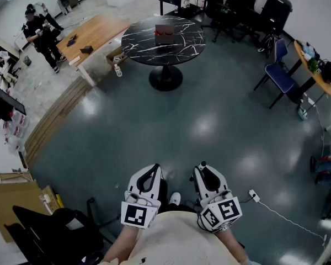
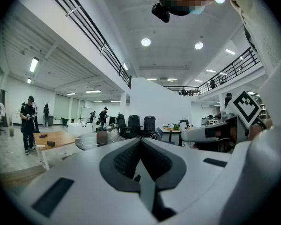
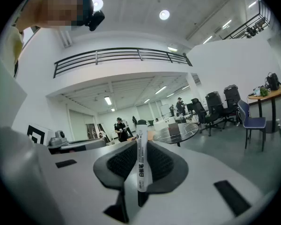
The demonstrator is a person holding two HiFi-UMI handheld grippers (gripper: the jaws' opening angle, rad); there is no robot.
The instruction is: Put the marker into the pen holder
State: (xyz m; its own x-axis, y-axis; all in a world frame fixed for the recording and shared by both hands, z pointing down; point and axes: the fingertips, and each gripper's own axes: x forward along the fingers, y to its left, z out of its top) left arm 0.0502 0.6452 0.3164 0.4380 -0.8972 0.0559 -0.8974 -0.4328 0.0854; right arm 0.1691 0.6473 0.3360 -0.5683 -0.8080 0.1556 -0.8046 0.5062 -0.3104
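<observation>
Clamped between the jaws of the right gripper (image 3: 139, 146) is the marker (image 3: 141, 161), a white barrel with a dark cap. It lies along the jaws, and its capped end sticks out past their tips. Gripped lengthwise like this, it looks ready to go into a holder end first. The left gripper (image 2: 140, 146) has its jaws pressed together with nothing between them. It appears to be idle, since one gripper is enough to carry the marker.

Both grippers sit side by side close to the person's body, well apart from the round worktop (image 1: 163, 37), with a wide stretch of bare floor (image 1: 171, 126) in between. Near the middle of that worktop stands a brown box (image 1: 165, 33). It is probably the pen holder, though it is too far off to be sure. The task looks barely begun: the marker is in hand, but the worktop must first be reached, and the marker must stay steady in the jaws on the way.
</observation>
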